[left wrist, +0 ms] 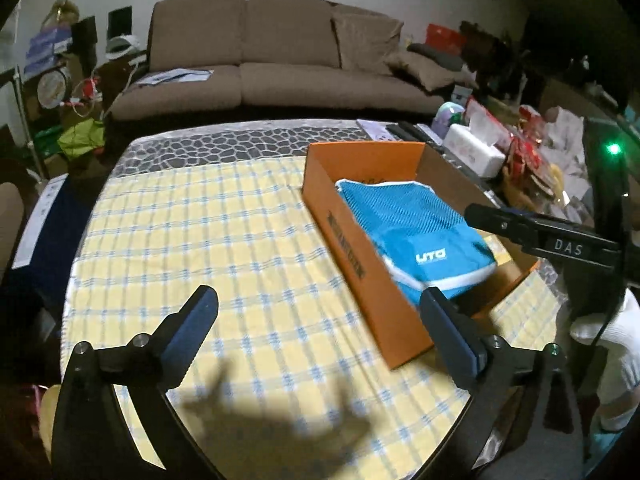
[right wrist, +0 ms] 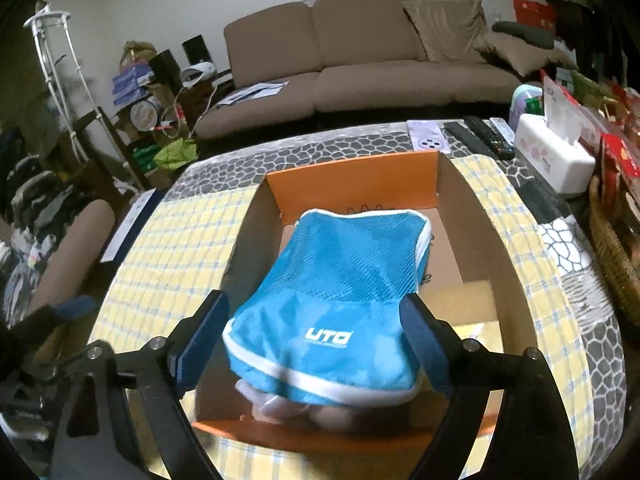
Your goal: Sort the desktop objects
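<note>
A blue mesh pouch marked UTO [right wrist: 340,304] lies inside an open orange cardboard box [right wrist: 352,180] on the yellow checked tablecloth. My right gripper [right wrist: 316,332] is open above the box, its fingers on either side of the pouch's near end, not clamped on it. In the left wrist view the pouch [left wrist: 408,232] and the box [left wrist: 352,240] are to the right. My left gripper [left wrist: 320,320] is open and empty over the cloth, left of the box. The right gripper's finger [left wrist: 520,228] reaches over the box from the right.
A white tissue box [right wrist: 556,160], remote controls [right wrist: 480,136] and a wicker basket [right wrist: 612,248] stand at the table's right side. A brown sofa [right wrist: 360,56] is behind the table. Clutter lies on the floor at the left [right wrist: 168,152].
</note>
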### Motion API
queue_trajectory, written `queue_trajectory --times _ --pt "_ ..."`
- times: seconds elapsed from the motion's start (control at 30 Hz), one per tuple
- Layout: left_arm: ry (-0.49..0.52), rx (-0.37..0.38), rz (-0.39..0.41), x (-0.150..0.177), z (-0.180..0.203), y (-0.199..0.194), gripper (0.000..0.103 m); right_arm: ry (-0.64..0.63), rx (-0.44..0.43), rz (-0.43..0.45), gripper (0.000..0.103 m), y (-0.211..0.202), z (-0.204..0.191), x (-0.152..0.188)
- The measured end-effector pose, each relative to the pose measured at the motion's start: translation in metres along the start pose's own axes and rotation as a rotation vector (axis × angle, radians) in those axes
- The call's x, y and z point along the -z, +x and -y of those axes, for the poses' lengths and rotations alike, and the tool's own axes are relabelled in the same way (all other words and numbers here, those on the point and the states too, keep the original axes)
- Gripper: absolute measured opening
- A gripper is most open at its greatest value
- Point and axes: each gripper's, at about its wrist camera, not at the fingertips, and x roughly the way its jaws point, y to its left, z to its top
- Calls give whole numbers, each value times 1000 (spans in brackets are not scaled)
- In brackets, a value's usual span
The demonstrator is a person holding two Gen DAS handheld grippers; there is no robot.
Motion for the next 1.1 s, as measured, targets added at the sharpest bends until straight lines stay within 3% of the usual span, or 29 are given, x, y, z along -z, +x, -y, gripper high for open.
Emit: queue_trajectory --times 0.13,0.5,0.73,1.1 --pt "-5 -8 1 15 -3 -11 103 -1 13 9 101 -6 -10 16" --pt "-36 -72 -35 56 -20 -25 103 -17 28 8 101 -21 -36 53" --pt "-120 -60 -27 69 -35 -25 103 -25 36 11 101 -25 -47 69" --pt "-137 -126 -48 87 -37 -11 103 -46 57 -18 101 -18 -58 92"
